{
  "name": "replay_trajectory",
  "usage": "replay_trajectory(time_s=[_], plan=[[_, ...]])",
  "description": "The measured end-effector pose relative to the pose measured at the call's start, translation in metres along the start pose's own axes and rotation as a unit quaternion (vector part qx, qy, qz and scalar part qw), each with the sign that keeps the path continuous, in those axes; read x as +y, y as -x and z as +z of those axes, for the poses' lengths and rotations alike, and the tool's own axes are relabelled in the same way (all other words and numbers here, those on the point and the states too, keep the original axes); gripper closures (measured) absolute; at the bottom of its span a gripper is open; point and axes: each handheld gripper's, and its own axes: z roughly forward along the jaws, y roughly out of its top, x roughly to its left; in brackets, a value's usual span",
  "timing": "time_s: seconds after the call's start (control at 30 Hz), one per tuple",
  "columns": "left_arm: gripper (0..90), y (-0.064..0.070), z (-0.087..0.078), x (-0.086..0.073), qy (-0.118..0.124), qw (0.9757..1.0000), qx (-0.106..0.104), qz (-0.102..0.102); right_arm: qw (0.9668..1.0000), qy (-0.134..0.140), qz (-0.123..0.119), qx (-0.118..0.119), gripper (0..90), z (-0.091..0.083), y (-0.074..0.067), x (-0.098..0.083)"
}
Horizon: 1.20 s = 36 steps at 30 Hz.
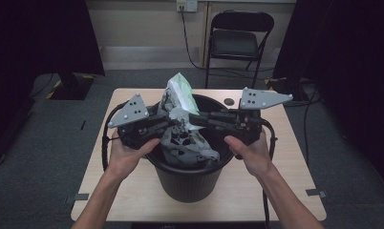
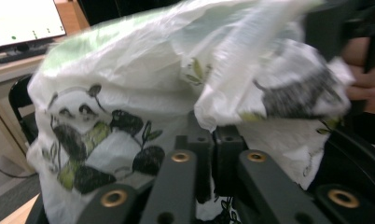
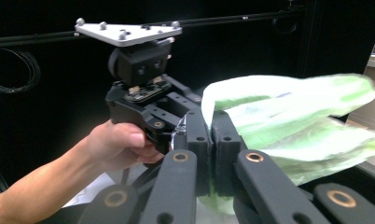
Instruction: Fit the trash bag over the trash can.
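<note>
Left gripper (image 1: 173, 121) and right gripper (image 1: 192, 118) pinching panda-print plastic bag (image 1: 183, 98), over black bin (image 1: 190, 179)

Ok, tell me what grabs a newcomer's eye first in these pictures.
A crumpled white plastic bag with panda prints rises from the black bucket at the table's middle. The left gripper and right gripper meet over the bucket's mouth, both shut on the bag.
</note>
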Motion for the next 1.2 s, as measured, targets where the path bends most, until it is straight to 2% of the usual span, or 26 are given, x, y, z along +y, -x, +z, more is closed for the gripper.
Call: replay_trajectory(time_s=[0.03,0.1,0.17,0.27,0.37,0.4,0.47,0.53,0.63,0.67,0.8,0.87,0.93,1.0,1.03,1.07,1.2], plan=[[82.3,0.000,0.000,0.000,-0.001,1.0000,0.004,-0.003,1.0000,-0.002,-0.001,-0.002,88.5,0.001,-0.001,0.000],[77.4,0.000,-0.003,0.000,0.001,1.0000,0.001,-0.001,0.9999,-0.004,-0.005,-0.012,88.6,0.001,-0.001,0.000],[69.3,0.003,-0.010,0.001,0.003,0.9999,0.013,-0.002,0.9996,-0.004,-0.004,-0.028,88.6,0.000,0.002,-0.001],[65.5,0.008,-0.027,0.006,0.030,0.9995,0.012,-0.001,0.9989,-0.007,0.002,-0.047,88.8,-0.003,0.008,-0.003],[66.4,0.014,-0.037,0.014,0.061,0.9981,-0.009,0.003,0.9977,-0.009,0.002,-0.067,88.7,-0.004,0.012,-0.004],[66.1,0.017,-0.034,0.016,0.058,0.9982,-0.014,0.008,0.9977,-0.010,0.001,-0.067,88.7,-0.004,0.013,-0.004],[59.9,0.020,-0.026,0.018,0.043,0.9988,-0.017,0.011,0.9980,-0.010,0.003,-0.063,88.8,-0.003,0.012,-0.003],[50.8,0.021,-0.015,0.017,0.029,0.9993,-0.021,0.006,0.9984,-0.009,-0.001,-0.055,88.7,0.000,0.008,-0.001],[46.5,0.021,-0.005,0.017,0.017,0.9995,-0.026,-0.001,0.9989,-0.008,-0.009,-0.045,88.7,0.004,0.000,0.004],[49.0,0.021,-0.003,0.017,0.015,0.9995,-0.027,0.004,0.9991,-0.008,-0.013,-0.040,88.7,0.005,-0.002,0.006],[75.7,0.024,-0.002,0.017,-0.002,0.9988,-0.038,0.032,0.9995,-0.009,-0.020,-0.024,87.4,0.009,-0.009,0.008],[83.9,0.024,-0.003,0.015,-0.006,0.9987,-0.034,0.037,0.9994,-0.009,-0.023,-0.023,78.1,0.009,-0.010,0.006],[86.0,0.023,-0.006,0.012,-0.004,0.9988,-0.033,0.036,0.9994,-0.007,-0.022,-0.026,64.4,0.007,-0.010,0.006],[86.2,0.021,-0.010,0.009,0.003,0.9987,-0.037,0.034,0.9994,0.001,-0.021,-0.029,60.5,0.003,-0.009,0.007],[86.2,0.020,-0.012,0.008,0.008,0.9988,-0.037,0.032,0.9994,0.008,-0.019,-0.026,60.0,0.001,-0.007,0.007],[86.2,0.019,-0.014,0.007,0.011,0.9989,-0.035,0.031,0.9995,0.012,-0.018,-0.022,63.4,-0.002,-0.006,0.008],[86.2,0.016,-0.019,0.006,0.019,0.9991,-0.030,0.025,0.9992,0.006,-0.023,-0.031,64.5,-0.005,0.000,0.006]])
